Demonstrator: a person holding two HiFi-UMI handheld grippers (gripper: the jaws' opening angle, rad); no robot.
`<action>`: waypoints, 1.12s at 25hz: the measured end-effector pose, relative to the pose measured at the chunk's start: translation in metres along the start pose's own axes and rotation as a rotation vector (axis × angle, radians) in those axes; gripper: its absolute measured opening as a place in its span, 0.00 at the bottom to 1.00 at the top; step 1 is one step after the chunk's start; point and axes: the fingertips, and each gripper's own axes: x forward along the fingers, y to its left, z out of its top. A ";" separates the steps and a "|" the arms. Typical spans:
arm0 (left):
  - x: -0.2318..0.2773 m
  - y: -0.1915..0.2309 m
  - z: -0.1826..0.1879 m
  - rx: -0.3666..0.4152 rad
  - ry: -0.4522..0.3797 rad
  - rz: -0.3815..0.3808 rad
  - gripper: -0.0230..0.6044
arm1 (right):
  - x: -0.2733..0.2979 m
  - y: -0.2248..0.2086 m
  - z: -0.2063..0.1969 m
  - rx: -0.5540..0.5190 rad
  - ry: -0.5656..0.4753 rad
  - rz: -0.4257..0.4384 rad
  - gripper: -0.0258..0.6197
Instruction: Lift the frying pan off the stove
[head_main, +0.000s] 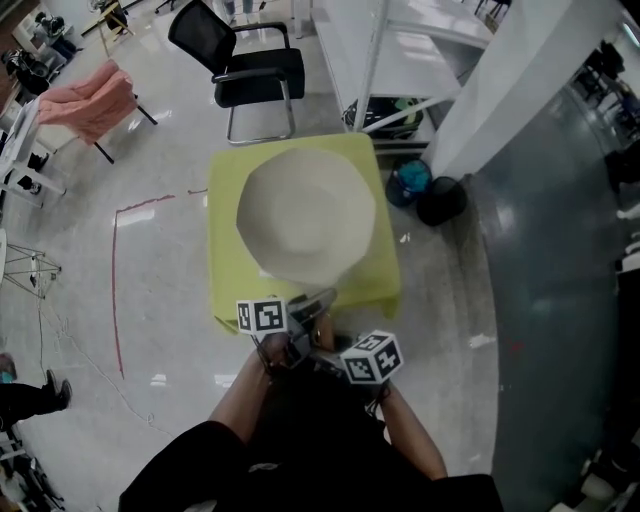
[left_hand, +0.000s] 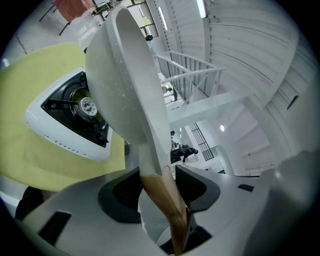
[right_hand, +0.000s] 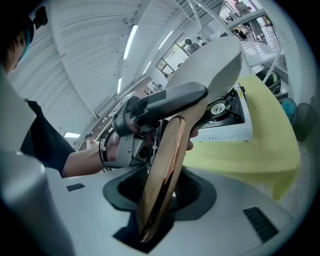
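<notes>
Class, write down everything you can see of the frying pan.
The frying pan is pale off-white with fine speckles, wide and shallow, its outline slightly angular from above. A pale neck runs into a brown, wood-like handle. The left gripper and the right gripper both clamp that handle. The pan hangs over the white stove, seemingly clear of its burner, above the yellow-green table.

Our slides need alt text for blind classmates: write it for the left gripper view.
The left gripper grips a white pan's brown handle, holding the pan tilted in the air, clear of a white stove. The stove sits on a yellow-green table.
</notes>
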 end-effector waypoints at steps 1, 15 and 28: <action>-0.003 -0.004 -0.004 0.007 -0.001 -0.001 0.41 | -0.002 0.005 -0.004 -0.004 -0.003 0.000 0.29; -0.020 -0.051 -0.035 0.088 0.002 -0.007 0.41 | -0.029 0.045 -0.026 -0.063 -0.049 -0.009 0.30; -0.022 -0.060 -0.031 0.101 -0.006 -0.023 0.42 | -0.035 0.050 -0.021 -0.125 -0.047 -0.018 0.31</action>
